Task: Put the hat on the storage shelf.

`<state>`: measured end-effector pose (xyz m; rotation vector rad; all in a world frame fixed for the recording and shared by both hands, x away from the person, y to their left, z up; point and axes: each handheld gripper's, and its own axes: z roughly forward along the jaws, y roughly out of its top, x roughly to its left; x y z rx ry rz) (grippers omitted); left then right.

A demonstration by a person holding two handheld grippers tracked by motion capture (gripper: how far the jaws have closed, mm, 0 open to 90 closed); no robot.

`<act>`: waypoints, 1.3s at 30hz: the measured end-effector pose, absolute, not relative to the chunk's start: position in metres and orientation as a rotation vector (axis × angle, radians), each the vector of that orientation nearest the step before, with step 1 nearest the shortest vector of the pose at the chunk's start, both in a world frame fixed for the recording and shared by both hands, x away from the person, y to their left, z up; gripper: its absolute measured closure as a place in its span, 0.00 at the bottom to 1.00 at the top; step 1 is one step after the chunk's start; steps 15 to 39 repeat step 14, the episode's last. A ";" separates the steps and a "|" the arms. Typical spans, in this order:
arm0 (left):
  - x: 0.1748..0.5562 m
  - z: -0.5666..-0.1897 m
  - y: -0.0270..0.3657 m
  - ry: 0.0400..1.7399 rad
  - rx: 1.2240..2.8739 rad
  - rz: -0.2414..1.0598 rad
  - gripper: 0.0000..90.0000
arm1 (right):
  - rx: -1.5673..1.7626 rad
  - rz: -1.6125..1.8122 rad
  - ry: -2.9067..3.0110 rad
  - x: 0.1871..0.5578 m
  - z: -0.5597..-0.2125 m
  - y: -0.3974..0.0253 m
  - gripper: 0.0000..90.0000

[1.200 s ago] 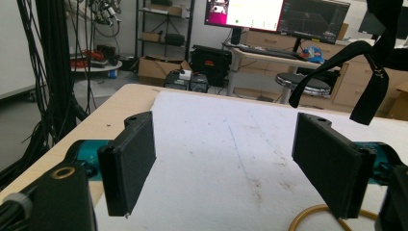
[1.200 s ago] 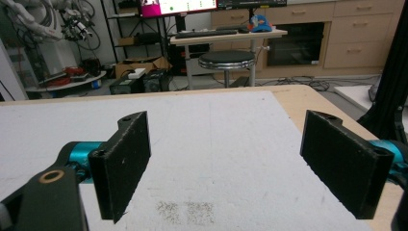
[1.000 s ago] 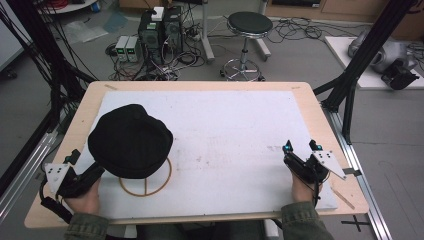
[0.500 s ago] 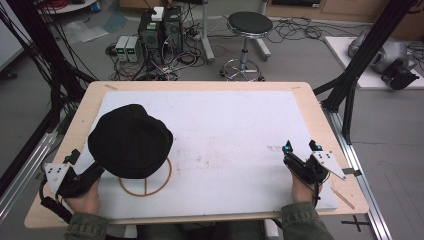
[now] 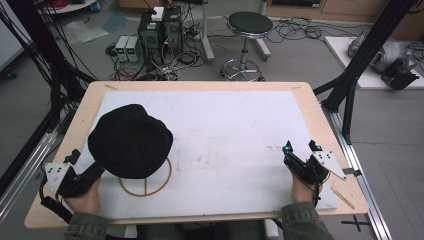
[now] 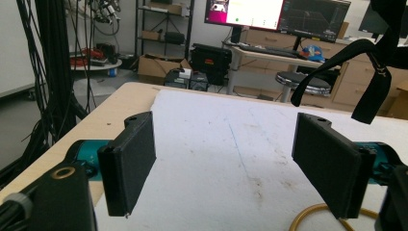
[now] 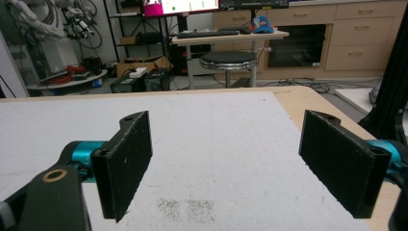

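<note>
High view: your left gripper (image 5: 75,159) sits at the lower left of the frame, just beside the black hat (image 5: 130,141), which rests on a wooden ring stand (image 5: 146,183) on the white mat (image 5: 225,135) covering the worktop (image 5: 310,107). The hat's crown hides most of the stand; only the front arc of the ring and its cross spokes show beneath the brim. Your right gripper (image 5: 301,148) rests at the lower right of the frame, well apart from the hat, with bare mat between them.

In the left gripper view, your jaws stand wide apart with nothing between them; a curve of the ring stand (image 6: 312,212) peeks in at the bottom right, and a black strap (image 6: 373,91) hangs at the upper right of the frame. In the right gripper view, your jaws are likewise spread and empty, looking out over bare mat toward a stool (image 7: 226,60) past the worktop's far edge.

By my reading, the work has not really begun: the hat is on its stand, untouched, and neither gripper has hold of anything. What is left is everything, starting with your left gripper closing on the hat's brim, since it is the nearer one.
</note>
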<state>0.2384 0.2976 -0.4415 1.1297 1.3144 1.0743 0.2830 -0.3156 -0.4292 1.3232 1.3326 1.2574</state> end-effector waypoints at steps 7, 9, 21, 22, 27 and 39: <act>0.238 -0.441 0.298 1.314 1.129 1.072 0.26 | 1.325 1.256 1.336 0.283 -0.429 -0.316 0.20; 0.239 -0.441 0.298 1.314 1.126 1.074 0.26 | 1.324 1.258 1.336 0.283 -0.429 -0.316 0.20; 0.239 -0.441 0.298 1.315 1.126 1.076 0.26 | 1.326 1.259 1.336 0.284 -0.430 -0.316 0.20; 0.239 -0.441 0.298 1.315 1.126 1.076 0.26 | 1.326 1.259 1.336 0.284 -0.430 -0.316 0.20; 0.239 -0.441 0.298 1.315 1.126 1.076 0.26 | 1.326 1.259 1.336 0.284 -0.430 -0.316 0.20; 0.239 -0.441 0.298 1.315 1.126 1.076 0.26 | 1.326 1.259 1.336 0.284 -0.430 -0.316 0.20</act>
